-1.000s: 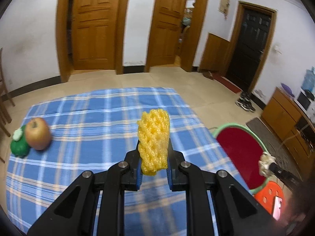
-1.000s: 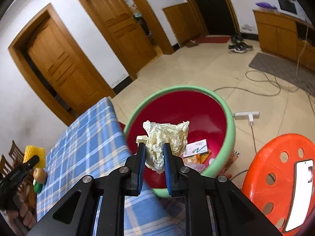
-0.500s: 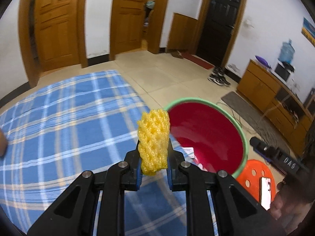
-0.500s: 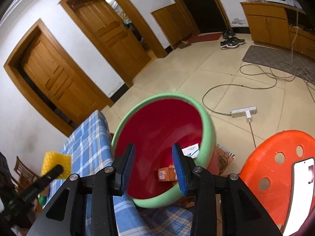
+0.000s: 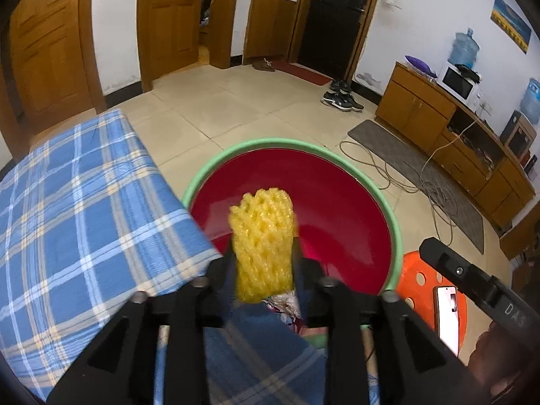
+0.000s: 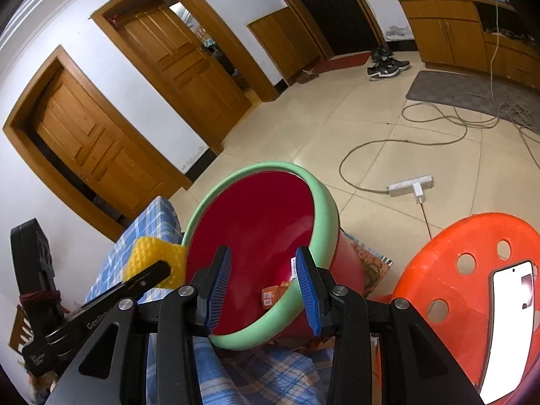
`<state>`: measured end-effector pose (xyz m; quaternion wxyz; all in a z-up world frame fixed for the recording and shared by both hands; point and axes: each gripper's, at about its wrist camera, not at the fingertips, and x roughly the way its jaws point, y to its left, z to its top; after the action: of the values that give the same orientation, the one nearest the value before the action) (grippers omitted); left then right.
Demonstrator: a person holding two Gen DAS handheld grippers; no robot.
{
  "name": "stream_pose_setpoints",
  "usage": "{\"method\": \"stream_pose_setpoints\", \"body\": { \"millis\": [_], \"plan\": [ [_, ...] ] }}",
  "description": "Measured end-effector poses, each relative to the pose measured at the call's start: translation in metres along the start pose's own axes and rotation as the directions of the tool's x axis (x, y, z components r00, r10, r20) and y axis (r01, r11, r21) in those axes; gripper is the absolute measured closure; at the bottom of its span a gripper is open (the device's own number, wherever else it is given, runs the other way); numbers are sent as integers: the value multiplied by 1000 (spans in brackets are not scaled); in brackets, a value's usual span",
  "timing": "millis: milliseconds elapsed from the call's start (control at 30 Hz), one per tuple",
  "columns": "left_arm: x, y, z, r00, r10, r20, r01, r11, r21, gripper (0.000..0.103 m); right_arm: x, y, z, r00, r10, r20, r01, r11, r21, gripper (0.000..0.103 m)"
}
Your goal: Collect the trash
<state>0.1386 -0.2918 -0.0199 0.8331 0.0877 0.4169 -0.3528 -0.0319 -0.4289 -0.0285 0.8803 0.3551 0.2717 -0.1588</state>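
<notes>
A yellow foam fruit net (image 5: pixel 261 249) stands upright between the pads of my left gripper (image 5: pixel 263 253), over the near rim of the red bin with a green rim (image 5: pixel 287 143). The jaws are opening, and the net has spread out and still touches both pads. From the right wrist view the net (image 6: pixel 152 256) shows at the tip of the left gripper (image 6: pixel 162 270). My right gripper (image 6: pixel 263 253) is open and empty above the bin (image 6: pixel 324 202). An orange carton (image 6: pixel 270 297) and other scraps lie at the bin's bottom.
The table with a blue plaid cloth (image 5: pixel 84 202) ends right at the bin. An orange stool (image 6: pixel 472 270) with a phone (image 6: pixel 506 320) on it stands to the right. A power strip (image 6: pixel 408 185) and cables lie on the tiled floor.
The left gripper swung right from over the table to over the bin, and its jaws widened around the net. The right gripper opened, and the crumpled paper is gone from its jaws.
</notes>
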Motion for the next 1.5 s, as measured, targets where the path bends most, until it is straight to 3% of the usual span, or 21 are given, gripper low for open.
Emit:
{"method": "stream_pose_setpoints", "body": {
  "millis": [67, 467, 600, 800, 1167, 1500],
  "plan": [
    [-1, -4, -1, 1000, 16, 13, -16, 1000, 7, 50, -1, -1, 1, 1000, 5, 1, -5, 1000, -1, 63],
    [-23, 15, -14, 997, 73, 9, -72, 995, -71, 49, -9, 19, -6, 999, 30, -11, -31, 996, -80, 58],
    [-41, 27, -22, 995, 101, 27, -97, 989, -108, 48, -15, 31, -11, 999, 31, -10, -32, 994, -105, 45],
    [-72, 45, -34, 987, 151, 59, -140, 977, -159, 42, -25, 52, -21, 999, 43, -7, -44, 986, -161, 39],
    [-129, 73, -63, 952, 286, 112, -249, 933, -261, 24, -44, 92, -47, 998, 66, -5, -65, 962, -265, 27],
    [-177, 90, -96, 915, 377, 141, -315, 889, -332, 19, -68, 119, -74, 997, 63, 34, -48, 940, -339, 22]
  ]
}}
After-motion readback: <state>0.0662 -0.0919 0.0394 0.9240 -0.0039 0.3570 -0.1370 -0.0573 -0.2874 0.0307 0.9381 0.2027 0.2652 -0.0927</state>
